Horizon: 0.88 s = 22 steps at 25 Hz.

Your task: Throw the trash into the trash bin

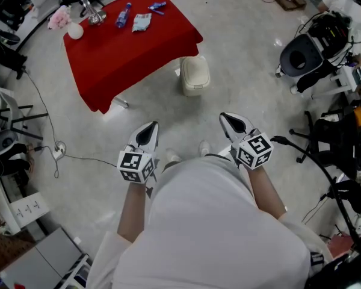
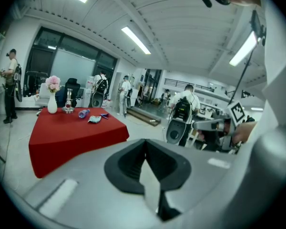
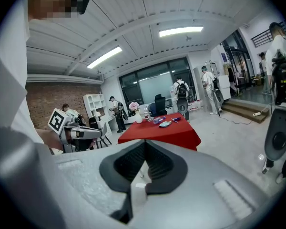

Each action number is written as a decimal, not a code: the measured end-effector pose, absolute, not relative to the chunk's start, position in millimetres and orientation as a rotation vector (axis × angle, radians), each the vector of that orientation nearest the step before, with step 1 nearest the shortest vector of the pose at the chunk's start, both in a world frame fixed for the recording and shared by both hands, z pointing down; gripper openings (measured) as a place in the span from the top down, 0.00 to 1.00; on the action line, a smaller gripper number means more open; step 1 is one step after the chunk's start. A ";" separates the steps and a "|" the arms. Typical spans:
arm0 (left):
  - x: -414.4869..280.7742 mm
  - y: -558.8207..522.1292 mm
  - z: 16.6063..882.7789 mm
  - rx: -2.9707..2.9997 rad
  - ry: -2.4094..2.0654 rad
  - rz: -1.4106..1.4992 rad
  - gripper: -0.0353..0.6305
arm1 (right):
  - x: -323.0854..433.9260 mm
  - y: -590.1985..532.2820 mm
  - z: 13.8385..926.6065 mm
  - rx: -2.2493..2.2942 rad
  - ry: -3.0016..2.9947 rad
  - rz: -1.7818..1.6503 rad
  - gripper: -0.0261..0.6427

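Note:
A red-clothed table (image 1: 126,53) stands ahead at the upper left. On it lie a crumpled pale wrapper (image 1: 142,21), a blue bottle (image 1: 123,15) and a small blue item (image 1: 157,6). A beige lidded trash bin (image 1: 194,74) sits on the floor by the table's near right corner. My left gripper (image 1: 149,129) and right gripper (image 1: 229,118) are held side by side in front of the person's body, well short of table and bin. Both are shut with nothing between the jaws. The left gripper view shows its jaws (image 2: 145,147) closed and the table (image 2: 76,132) beyond; the right gripper view shows the same (image 3: 144,149).
A white vase (image 1: 76,31) with pink flowers and a glass item (image 1: 95,17) also stand on the table. A cable and plug (image 1: 59,151) lie on the floor at left. Black chairs and gear (image 1: 304,56) crowd the right side. Several people stand in the background (image 2: 183,106).

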State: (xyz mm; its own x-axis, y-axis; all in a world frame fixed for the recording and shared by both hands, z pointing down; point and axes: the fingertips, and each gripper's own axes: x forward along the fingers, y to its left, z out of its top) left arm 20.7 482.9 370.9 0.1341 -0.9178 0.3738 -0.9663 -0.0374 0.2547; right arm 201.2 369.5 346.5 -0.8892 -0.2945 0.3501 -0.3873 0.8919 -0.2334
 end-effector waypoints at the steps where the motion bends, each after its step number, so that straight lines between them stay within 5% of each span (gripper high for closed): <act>1: 17.9 485.5 371.7 1.979 -1.807 0.147 0.94 | 198.7 372.0 347.0 0.509 -2.750 0.421 0.96; 22: -29.9 528.2 389.6 1.976 -1.773 0.128 0.94 | 175.3 402.1 357.6 0.640 -2.707 0.430 0.96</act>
State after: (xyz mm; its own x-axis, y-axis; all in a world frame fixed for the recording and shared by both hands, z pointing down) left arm -29.9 528.2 389.6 0.1567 -0.9127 0.3775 -0.9573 -0.0463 0.2854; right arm 175.3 402.1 357.6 -0.8463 -0.3769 0.3765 -0.4750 0.8538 -0.2130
